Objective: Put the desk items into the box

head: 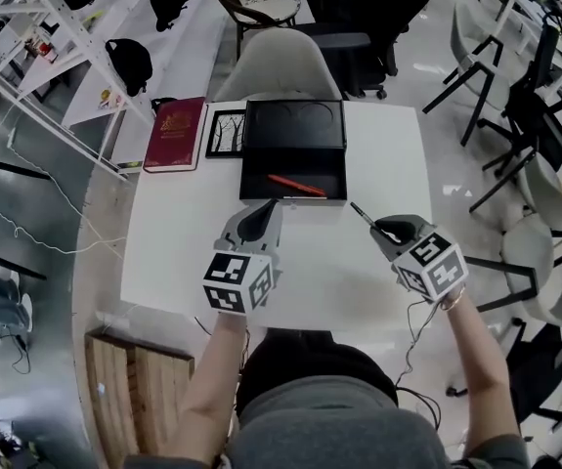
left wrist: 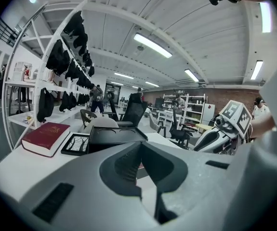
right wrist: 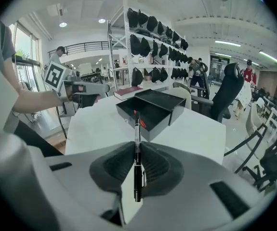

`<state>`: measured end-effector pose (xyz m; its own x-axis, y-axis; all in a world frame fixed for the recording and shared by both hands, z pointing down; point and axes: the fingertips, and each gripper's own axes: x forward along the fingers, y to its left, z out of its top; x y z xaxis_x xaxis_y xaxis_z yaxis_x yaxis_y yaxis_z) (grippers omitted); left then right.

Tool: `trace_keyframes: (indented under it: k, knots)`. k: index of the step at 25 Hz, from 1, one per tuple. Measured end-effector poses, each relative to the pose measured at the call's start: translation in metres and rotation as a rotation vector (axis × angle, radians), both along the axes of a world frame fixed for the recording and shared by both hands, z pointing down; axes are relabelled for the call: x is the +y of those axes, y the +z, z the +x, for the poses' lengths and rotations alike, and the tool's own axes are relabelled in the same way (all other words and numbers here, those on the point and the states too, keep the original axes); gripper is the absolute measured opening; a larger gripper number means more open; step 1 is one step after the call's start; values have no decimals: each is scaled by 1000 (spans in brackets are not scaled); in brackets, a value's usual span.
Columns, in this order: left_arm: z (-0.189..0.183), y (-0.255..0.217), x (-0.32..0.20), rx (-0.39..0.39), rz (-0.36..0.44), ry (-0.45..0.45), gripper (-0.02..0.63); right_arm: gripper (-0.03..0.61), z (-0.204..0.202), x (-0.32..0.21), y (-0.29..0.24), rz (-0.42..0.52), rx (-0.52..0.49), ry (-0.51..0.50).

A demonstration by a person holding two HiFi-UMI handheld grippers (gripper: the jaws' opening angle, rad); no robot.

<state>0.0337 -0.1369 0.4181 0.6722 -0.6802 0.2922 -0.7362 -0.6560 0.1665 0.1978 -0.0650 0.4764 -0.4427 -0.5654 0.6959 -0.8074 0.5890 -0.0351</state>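
The job looks partly done. On the white table the black rectangular box sits open at the far middle, its lid standing behind it, and a slim red pen already lies on its floor towards the near wall.

The right gripper hovers over the table to the near right of the box. Its jaws are pinched on a black pen, which stands up between the pads and points towards the box. That pen is the item in hand, and I'd say it only needs carrying over the near wall and letting go.

The left gripper hangs just near of the box's left half, jaws brought together with nothing between them.

Two things are left out, as far as I can see. A dark red hardback book lies at the far left, and a small black-framed picture lies between it and the box. Whether the book would fit, I can't judge.
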Motion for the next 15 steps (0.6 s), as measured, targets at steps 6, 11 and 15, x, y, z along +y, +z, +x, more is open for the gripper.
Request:
trace_keyframes:
  k: [6,11,15]
  knots:
    - [-7,-7,-1,-2,19,-25,6,48,-14,-8,-25,66,-50,-5]
    - [-13,-12,-2,0,32,-47,6,48,-23,-15,-46,112,-110,-3]
    - [-17,-16,-3,1,40,-65,6,48,-29,-23,-62,147,-138,-13]
